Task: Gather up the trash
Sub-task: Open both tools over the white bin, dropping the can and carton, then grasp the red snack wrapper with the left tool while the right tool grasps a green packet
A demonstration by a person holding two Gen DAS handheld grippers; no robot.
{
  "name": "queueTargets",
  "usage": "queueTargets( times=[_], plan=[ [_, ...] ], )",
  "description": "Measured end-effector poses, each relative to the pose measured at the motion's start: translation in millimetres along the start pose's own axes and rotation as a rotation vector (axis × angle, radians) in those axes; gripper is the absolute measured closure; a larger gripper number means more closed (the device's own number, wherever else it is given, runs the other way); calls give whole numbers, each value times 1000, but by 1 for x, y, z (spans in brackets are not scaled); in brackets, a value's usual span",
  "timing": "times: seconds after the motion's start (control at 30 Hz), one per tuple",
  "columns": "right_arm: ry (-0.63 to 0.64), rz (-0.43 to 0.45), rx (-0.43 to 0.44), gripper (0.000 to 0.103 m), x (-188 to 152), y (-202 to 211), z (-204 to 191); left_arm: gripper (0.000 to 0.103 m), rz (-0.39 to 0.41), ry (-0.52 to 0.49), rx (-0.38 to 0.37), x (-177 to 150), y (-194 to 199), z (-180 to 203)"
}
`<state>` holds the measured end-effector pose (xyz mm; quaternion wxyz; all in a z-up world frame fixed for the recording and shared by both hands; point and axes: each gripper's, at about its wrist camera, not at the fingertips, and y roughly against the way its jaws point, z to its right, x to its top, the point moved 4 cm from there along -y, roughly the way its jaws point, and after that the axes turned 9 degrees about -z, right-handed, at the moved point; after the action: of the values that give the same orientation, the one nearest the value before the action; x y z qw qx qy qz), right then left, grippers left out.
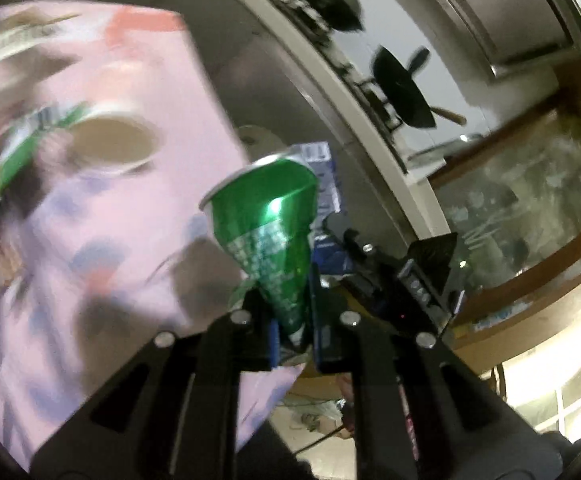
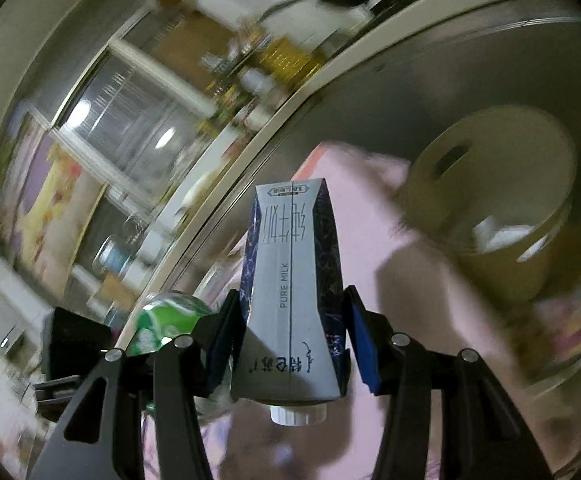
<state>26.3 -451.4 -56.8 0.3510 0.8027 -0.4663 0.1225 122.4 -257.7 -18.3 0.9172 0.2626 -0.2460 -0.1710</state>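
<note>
My left gripper is shut on a crushed green can, held up in the air; the can also shows at the lower left of the right wrist view. My right gripper is shut on a white and dark blue "Pure Milk" carton, cap toward the camera; the carton shows behind the can in the left wrist view. A round cream bin with white paper inside stands on the pink patterned tablecloth, right of the carton. A paper cup lies blurred on the cloth.
A grey wall panel runs behind the table. Black pans hang or sit on a stove beyond. A glass-fronted wooden cabinet is at the right. Shelves with bottles show blurred in the right wrist view.
</note>
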Motion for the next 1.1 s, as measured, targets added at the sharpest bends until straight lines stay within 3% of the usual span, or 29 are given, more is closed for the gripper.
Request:
queueTargets(
  times=[0.2,0.33,0.4,0.47,0.53,0.73,0.9,1.1],
  plan=[
    [-53,57,-146,53,48,2,58,92,-53,-76,43,80,-81,22],
    [-106,49,-181,52,67,-15,87,91,-66,-73,124,116,-127,22],
    [-153,57,-177,36,72,-21,101,75,-71,-43,151,128,-147,17],
    [-175,91,-186,29,76,-20,105,62,-64,-7,160,135,-157,10],
    [-153,108,-191,28,78,-20,101,58,-34,13,187,140,-159,5],
    [-114,141,-157,28,69,-5,78,58,39,-63,168,119,-111,25],
    [-58,120,-107,28,46,-2,47,58,140,-146,187,63,-38,29],
    [63,33,-41,28,11,-26,-12,58,282,-50,257,-18,67,-18]
  ],
)
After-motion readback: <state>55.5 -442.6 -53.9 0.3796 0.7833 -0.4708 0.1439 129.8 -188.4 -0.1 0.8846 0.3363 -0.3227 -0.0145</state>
